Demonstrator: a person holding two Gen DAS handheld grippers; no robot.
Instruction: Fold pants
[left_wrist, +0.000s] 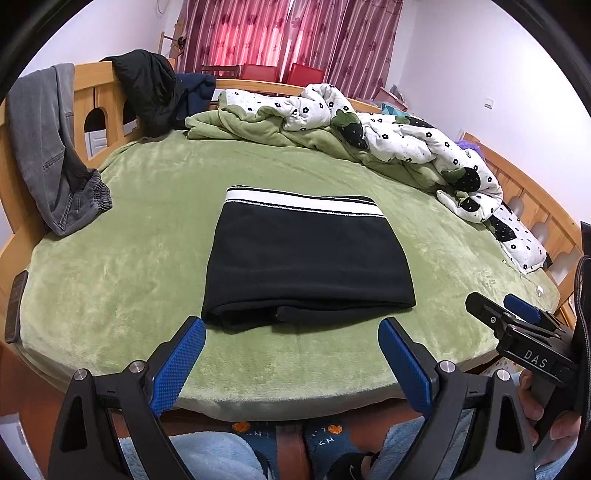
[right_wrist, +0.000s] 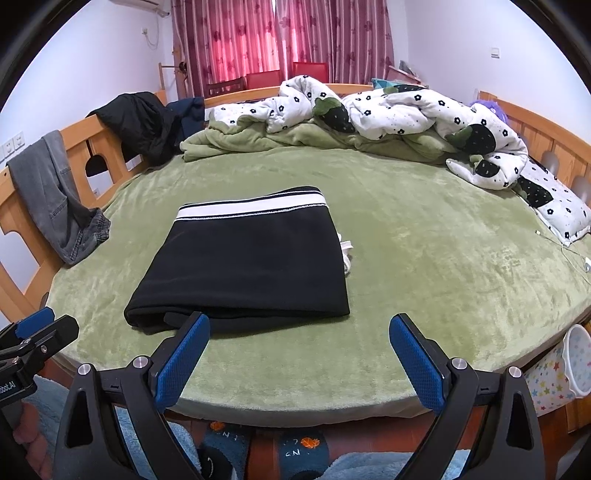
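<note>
The black folded pants with a white waistband lie flat in the middle of the frame on the green plush blanket. My left gripper and my right gripper hang spread apart at the lower edge, holding nothing. Grey jeans drape over the wooden bed rail at upper left.

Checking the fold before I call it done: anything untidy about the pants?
Mostly neat. A white bit pokes out from the right edge of the pants, and the near edge shows uneven layers.
</note>
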